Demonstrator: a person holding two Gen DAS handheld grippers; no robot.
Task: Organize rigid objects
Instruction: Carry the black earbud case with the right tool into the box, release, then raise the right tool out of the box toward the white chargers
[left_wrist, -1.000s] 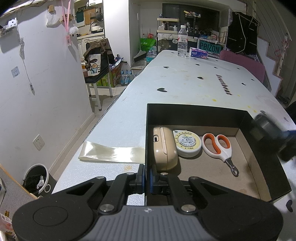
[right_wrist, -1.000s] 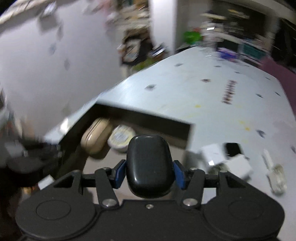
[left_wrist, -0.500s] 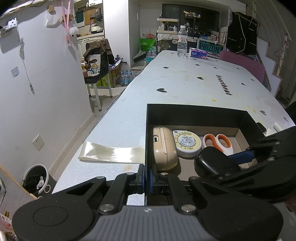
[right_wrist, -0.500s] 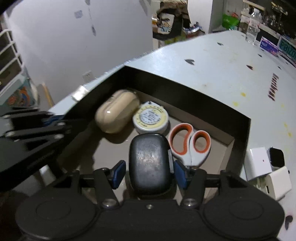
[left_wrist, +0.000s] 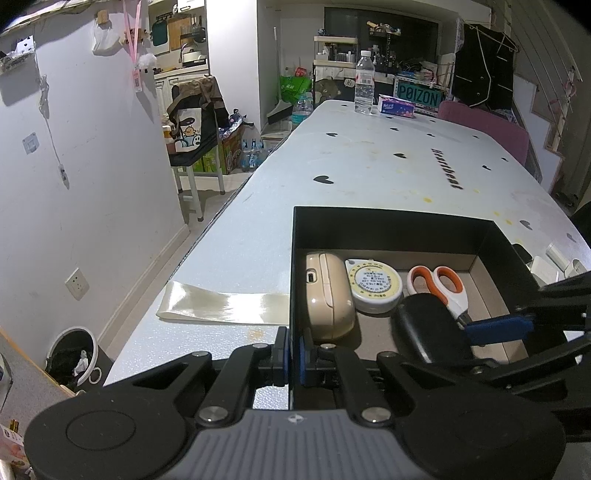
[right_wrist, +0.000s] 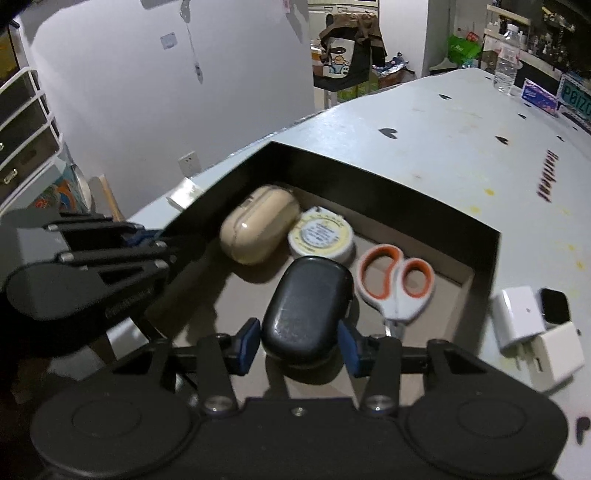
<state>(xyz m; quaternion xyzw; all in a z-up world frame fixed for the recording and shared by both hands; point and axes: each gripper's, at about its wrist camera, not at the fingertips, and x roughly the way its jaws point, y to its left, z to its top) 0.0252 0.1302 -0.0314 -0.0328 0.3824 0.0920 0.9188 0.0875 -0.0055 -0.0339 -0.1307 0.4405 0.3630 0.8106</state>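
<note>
A black box (left_wrist: 388, 225) (right_wrist: 369, 184) lies open on the white table. In it are a beige case (left_wrist: 327, 295) (right_wrist: 258, 229), a round tape measure (left_wrist: 375, 284) (right_wrist: 320, 236) and orange-handled scissors (left_wrist: 443, 284) (right_wrist: 397, 284). My right gripper (right_wrist: 301, 338) is shut on a black oval case (right_wrist: 306, 314) (left_wrist: 428, 332), held low inside the box next to the scissors. My left gripper (left_wrist: 291, 354) is shut on the box's near left wall; it shows at the left of the right wrist view (right_wrist: 147, 240).
White chargers (right_wrist: 535, 332) and a small black device (right_wrist: 554, 304) lie on the table right of the box. A shiny strip (left_wrist: 221, 306) lies left of the box. A water bottle (left_wrist: 364, 83) and tissue pack (left_wrist: 397, 106) stand at the far end.
My right gripper has carried the black case from beside the box to inside it and lowered it toward the floor. My left gripper has held still on the wall.
</note>
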